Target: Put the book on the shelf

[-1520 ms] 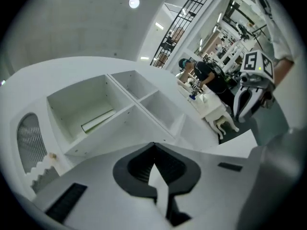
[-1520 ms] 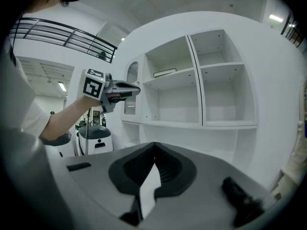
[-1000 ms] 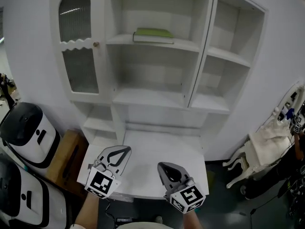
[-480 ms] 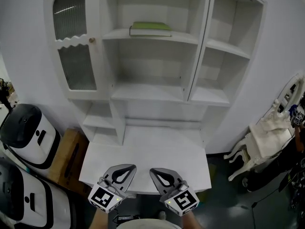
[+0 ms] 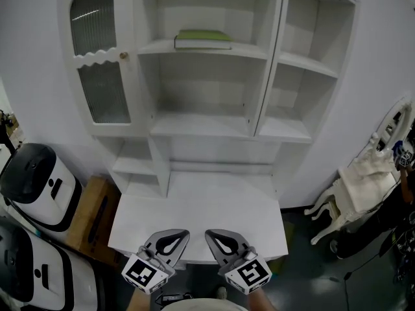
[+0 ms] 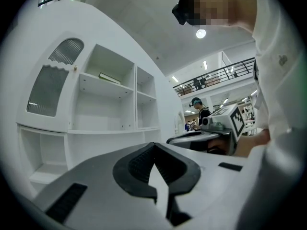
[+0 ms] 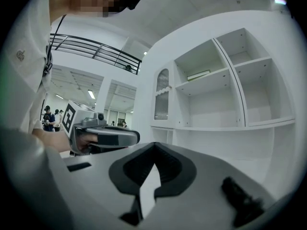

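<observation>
- One flat book with a yellow-green cover (image 5: 203, 39) lies on its side on the upper shelf board (image 5: 254, 51) of the white painted cabinet's (image 5: 162, 154) middle bay, left of centre, with bare board to its right.
- Two bare shelves sit below it, and a narrower open bay stands to the right.
- At the left is an arched door with ribbed glass (image 5: 95, 57), scalloped trim and a small round knob.
- Below, the smooth white tabletop (image 5: 201, 209) juts out from the cabinet.
- Both sets of tongs are low at its front edge, well apart from the book: the grey left tongs (image 6: 154, 147) and right tongs (image 7: 154, 146) are closed and grip nothing.
- Rounded white-and-black machines (image 5: 35, 177) and a brown box (image 5: 87, 216) stand left; a white carved chair (image 5: 356, 186) stands right on dark floor.
</observation>
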`<state>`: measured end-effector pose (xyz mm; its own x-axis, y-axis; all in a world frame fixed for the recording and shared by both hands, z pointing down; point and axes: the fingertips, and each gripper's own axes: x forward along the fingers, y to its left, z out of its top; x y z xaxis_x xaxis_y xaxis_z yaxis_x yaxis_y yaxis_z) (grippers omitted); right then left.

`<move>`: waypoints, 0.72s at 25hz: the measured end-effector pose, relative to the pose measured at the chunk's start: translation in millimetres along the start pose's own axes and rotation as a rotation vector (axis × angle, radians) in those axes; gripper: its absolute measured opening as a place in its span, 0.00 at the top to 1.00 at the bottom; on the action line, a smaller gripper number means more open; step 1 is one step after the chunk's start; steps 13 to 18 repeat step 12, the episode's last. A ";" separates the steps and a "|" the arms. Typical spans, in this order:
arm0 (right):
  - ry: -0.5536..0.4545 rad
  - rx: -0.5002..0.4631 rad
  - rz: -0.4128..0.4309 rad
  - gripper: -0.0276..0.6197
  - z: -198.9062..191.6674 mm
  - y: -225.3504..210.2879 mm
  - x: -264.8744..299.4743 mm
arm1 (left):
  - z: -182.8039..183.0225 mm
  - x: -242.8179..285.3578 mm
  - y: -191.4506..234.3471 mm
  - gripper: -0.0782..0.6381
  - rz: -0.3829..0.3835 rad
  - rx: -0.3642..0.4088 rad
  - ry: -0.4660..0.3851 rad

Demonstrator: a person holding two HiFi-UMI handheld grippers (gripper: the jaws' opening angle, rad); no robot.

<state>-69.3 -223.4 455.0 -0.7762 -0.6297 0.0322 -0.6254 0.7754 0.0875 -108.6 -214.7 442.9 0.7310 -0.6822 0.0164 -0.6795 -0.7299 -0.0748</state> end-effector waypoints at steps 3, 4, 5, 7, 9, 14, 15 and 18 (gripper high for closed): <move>-0.009 0.006 0.000 0.94 2.8 1.8 -1.1 | 0.4 -0.5 -4.8 0.88 -0.007 -0.011 -0.008; -0.006 0.004 -0.001 0.94 2.1 1.9 -1.4 | 0.7 0.1 -6.2 0.88 -0.009 -0.012 -0.013; -0.002 0.002 -0.002 0.94 1.1 1.9 -1.6 | 0.5 0.8 -7.7 0.88 -0.012 -0.011 -0.014; 0.003 0.000 -0.002 0.94 0.4 2.7 -2.2 | -1.1 2.1 -11.6 0.88 -0.019 -0.009 -0.005; 0.003 -0.001 -0.001 0.94 0.9 3.8 -3.4 | -3.5 2.8 -15.6 0.88 -0.027 -0.004 0.010; -0.004 0.001 -0.002 0.94 2.5 4.0 -5.2 | -1.6 4.9 -19.3 0.88 -0.031 0.002 0.002; -0.004 0.001 -0.002 0.94 2.5 4.0 -5.2 | -1.6 4.9 -19.3 0.88 -0.031 0.002 0.002; -0.004 0.001 -0.002 0.94 2.5 4.0 -5.2 | -1.6 4.9 -19.3 0.88 -0.031 0.002 0.002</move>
